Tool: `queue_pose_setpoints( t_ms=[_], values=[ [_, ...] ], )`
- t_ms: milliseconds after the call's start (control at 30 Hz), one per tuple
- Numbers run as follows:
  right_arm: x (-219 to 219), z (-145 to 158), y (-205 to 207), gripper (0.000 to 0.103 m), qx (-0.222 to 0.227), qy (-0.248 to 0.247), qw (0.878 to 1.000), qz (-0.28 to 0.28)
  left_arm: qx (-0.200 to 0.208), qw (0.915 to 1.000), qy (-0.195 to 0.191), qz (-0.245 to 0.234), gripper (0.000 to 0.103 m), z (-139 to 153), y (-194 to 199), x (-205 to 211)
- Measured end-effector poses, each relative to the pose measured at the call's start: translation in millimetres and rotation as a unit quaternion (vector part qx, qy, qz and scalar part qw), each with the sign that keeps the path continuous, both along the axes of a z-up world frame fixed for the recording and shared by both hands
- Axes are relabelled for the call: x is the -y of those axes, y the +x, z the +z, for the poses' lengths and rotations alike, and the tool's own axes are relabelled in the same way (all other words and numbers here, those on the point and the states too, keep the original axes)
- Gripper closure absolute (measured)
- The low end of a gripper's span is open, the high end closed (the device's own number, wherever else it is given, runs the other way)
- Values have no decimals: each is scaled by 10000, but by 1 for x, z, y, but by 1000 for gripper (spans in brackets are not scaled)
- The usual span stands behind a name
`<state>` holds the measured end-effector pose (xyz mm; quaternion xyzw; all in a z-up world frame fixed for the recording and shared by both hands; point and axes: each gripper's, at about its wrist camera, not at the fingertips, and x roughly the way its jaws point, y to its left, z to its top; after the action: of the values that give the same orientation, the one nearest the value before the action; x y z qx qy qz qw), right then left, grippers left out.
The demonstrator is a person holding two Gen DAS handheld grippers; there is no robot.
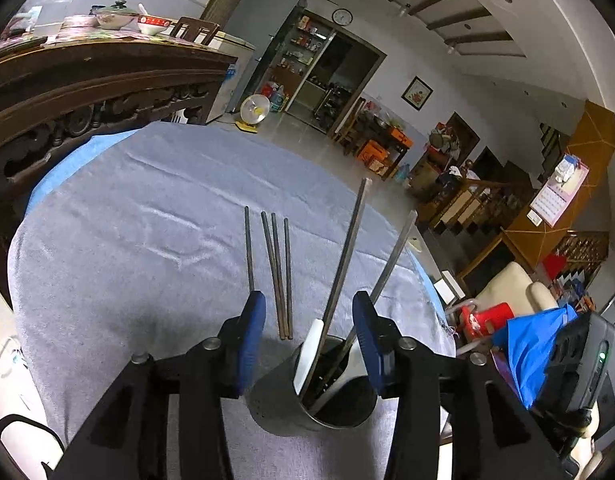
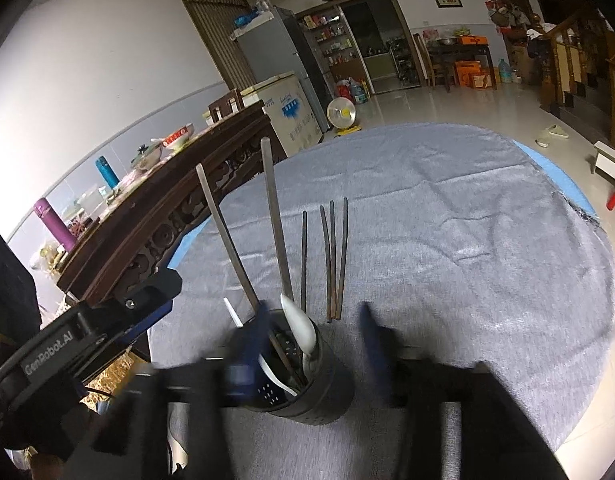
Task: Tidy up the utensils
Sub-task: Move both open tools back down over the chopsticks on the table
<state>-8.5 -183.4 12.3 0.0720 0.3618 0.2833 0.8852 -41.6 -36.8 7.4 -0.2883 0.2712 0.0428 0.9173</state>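
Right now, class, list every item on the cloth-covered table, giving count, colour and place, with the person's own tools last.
chopsticks: four, dark, flat on the cloth beyond the holder, one apart at the left
utensil holder: one, dark metal, near edge
long utensils: two, grey, upright in the holder
spoon: one, white, in the holder
cloth: one, grey-blue, covering the table
left claw: blue pads, open
right claw: blurred, open
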Motion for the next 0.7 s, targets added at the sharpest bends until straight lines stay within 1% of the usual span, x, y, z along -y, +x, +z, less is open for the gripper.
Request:
queue_pose_setpoints(
  t_ms=[167,300,400,467,533,567,600,633,700],
  values=[
    [9,9,-1,42,93,82,9998,-144,47,9995,-135,278,57,4,-4,-17],
    [18,13,4,41,58,216,9995,-227,7,9981,-281,549,44,4,-4,-35],
    [22,14,8,39,3,305,9992,-257,-90,9973,-322,654,40,1,-1,-47],
    [26,12,12,35,-63,370,9989,-291,-232,9964,-379,728,34,-3,3,-55],
    [33,8,15,32,-127,447,9983,-364,-410,9955,-382,769,33,-10,9,-62],
    [38,5,19,29,-231,524,9974,-432,-509,9947,-378,808,32,-14,11,-65],
    [42,2,22,29,-318,580,9967,-476,-638,9938,-358,837,30,-18,15,-69],
    [49,-4,28,29,-479,646,9951,-569,-860,9921,-349,846,30,-26,21,-74],
    [59,-16,38,29,-724,649,9925,-738,-1095,9894,-380,871,30,-38,25,-78]
  ],
)
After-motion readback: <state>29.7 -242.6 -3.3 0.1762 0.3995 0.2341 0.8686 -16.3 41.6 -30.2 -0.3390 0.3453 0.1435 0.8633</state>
